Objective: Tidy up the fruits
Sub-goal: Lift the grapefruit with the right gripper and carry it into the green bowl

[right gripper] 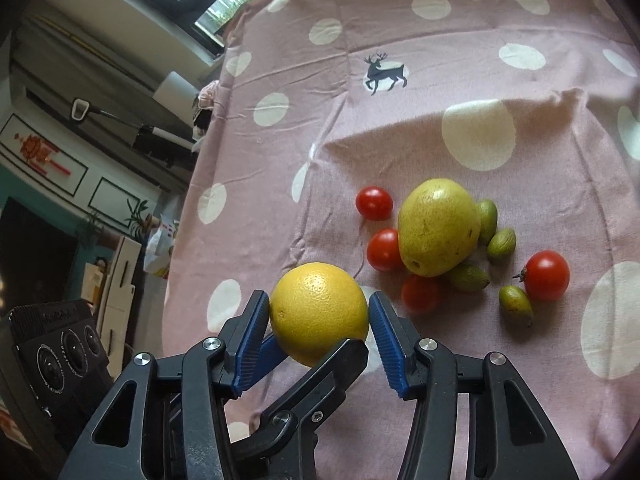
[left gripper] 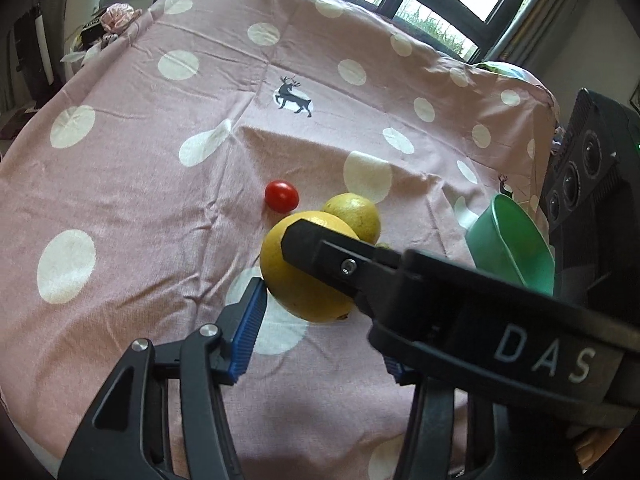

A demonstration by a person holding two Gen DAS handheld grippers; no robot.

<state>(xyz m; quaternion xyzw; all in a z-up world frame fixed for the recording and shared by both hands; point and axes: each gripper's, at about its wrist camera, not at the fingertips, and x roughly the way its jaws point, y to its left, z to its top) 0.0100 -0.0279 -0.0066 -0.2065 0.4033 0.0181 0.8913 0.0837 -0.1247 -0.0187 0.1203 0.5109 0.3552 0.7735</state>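
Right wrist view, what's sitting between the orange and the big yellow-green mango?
A red cherry tomato resting against the mango; otherwise bare cloth up to the orange. Seen in the right wrist view.

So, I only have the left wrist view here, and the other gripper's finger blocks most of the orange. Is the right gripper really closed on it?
Observer: Yes. In the right wrist view the right gripper has a blue pad against each side of the orange.
Operator: I can see one tomato. Are there more?
Observer: There are four tomatoes on the cloth, three of them close beside the yellow-green fruit.
Operator: Is there anything else near that fruit?
Observer: Four small green fruits lie on its other side, towards the lone tomato.
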